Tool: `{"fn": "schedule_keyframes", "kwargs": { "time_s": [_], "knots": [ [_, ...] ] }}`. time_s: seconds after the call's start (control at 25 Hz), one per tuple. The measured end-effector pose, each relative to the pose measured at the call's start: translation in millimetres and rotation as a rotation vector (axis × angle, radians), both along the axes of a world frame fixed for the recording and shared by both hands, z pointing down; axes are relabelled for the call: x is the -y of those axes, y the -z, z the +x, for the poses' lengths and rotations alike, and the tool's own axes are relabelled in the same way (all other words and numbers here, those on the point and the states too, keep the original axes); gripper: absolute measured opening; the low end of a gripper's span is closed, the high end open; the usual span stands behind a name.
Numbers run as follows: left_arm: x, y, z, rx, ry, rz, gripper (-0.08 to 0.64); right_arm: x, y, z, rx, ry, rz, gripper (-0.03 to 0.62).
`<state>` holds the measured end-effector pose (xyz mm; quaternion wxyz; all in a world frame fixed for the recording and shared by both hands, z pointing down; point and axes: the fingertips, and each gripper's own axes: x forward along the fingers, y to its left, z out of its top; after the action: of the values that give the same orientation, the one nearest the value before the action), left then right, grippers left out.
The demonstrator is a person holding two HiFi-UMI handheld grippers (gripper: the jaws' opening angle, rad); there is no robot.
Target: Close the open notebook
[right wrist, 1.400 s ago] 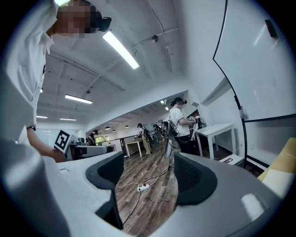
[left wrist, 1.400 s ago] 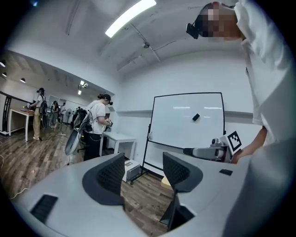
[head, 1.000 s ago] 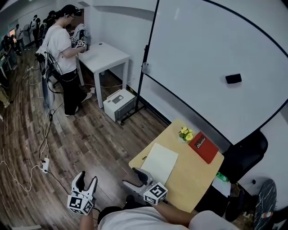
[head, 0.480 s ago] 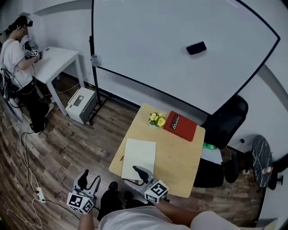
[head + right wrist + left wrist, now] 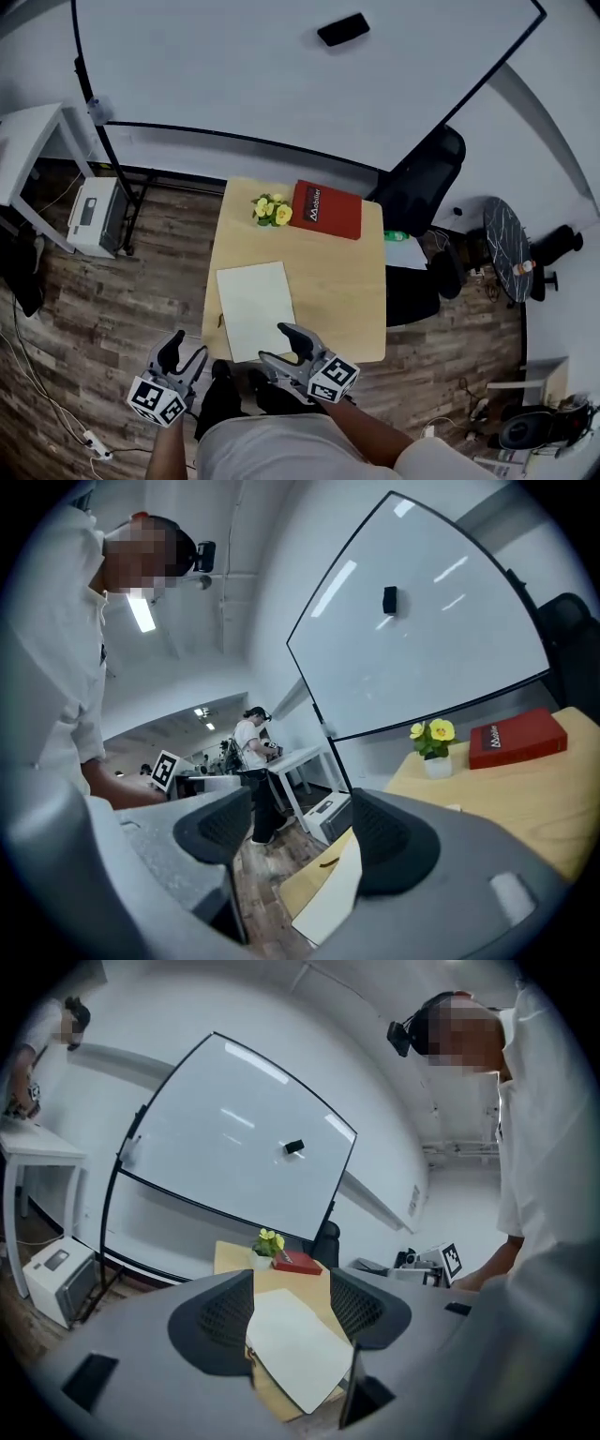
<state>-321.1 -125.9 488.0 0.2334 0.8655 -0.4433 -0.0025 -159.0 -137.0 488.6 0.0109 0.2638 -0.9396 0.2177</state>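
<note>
Worktop [image 5: 337, 281] now centred vs 1 s ago. Notebook [image 5: 255, 307] flat, near edge at R gripper [image 5: 281, 345]; L gripper [image 5: 185, 349] off-worktop. Both grippers' fingers [image 5: 291, 333] apart, empty.

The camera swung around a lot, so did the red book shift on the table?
No. The red book still lies just right of the flowers at the table's far edge; only the view turned.

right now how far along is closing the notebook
Nothing looks done: the notebook lies flat on the table, white face up. Nothing is in hand: the left gripper and right gripper are both open and empty, at the table's near edge by the notebook. Left to do: grip the cover and fold it shut.
</note>
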Motion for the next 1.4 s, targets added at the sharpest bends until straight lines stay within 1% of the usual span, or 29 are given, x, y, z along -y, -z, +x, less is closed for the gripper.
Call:
{"fn": "schedule_keyframes", "kwargs": {
  "time_s": [0.12, 0.24, 0.36, 0.44, 0.52, 0.6, 0.68, 0.76, 0.84, 1.0, 1.08, 1.16, 1.28, 1.4],
  "knots": [
    [14, -9, 7, -0.034, -0.074, -0.025, 0.245, 3, -7, 11, 0.010, -0.066, -0.048, 0.341],
    [22, -22, 14, -0.084, -0.136, -0.065, 0.245, 2, -10, 24, 0.080, -0.114, -0.108, 0.341],
    [25, -34, 21, -0.150, -0.190, -0.101, 0.239, 2, -20, 38, 0.124, -0.164, -0.180, 0.341],
    [22, -43, 23, -0.182, -0.219, -0.135, 0.238, 0, -26, 50, 0.177, -0.210, -0.237, 0.341],
    [18, -52, 26, -0.220, -0.256, -0.178, 0.238, 0, -31, 64, 0.229, -0.256, -0.282, 0.341],
    [13, -60, 34, -0.266, -0.305, -0.231, 0.229, 2, -39, 78, 0.244, -0.286, -0.327, 0.341],
    [8, -72, 43, -0.305, -0.344, -0.294, 0.227, 6, -53, 92, 0.263, -0.319, -0.402, 0.341],
    [2, -87, 49, -0.334, -0.346, -0.354, 0.225, 10, -73, 109, 0.309, -0.361, -0.499, 0.341],
    [-5, -104, 53, -0.363, -0.324, -0.418, 0.225, 14, -89, 124, 0.362, -0.378, -0.581, 0.341],
    [-17, -134, 58, -0.438, -0.251, -0.566, 0.226, 18, -113, 139, 0.427, -0.326, -0.729, 0.339],
    [-22, -145, 58, -0.467, -0.210, -0.623, 0.226, 20, -122, 139, 0.414, -0.274, -0.785, 0.339],
    [-27, -156, 60, -0.478, -0.184, -0.671, 0.225, 23, -131, 136, 0.367, -0.220, -0.820, 0.339],
    [-33, -167, 63, -0.485, -0.163, -0.714, 0.226, 25, -144, 133, 0.322, -0.153, -0.863, 0.337],
    [-32, -170, 66, -0.459, -0.144, -0.702, 0.225, 26, -158, 131, 0.271, -0.084, -0.896, 0.337]
  ]
}}
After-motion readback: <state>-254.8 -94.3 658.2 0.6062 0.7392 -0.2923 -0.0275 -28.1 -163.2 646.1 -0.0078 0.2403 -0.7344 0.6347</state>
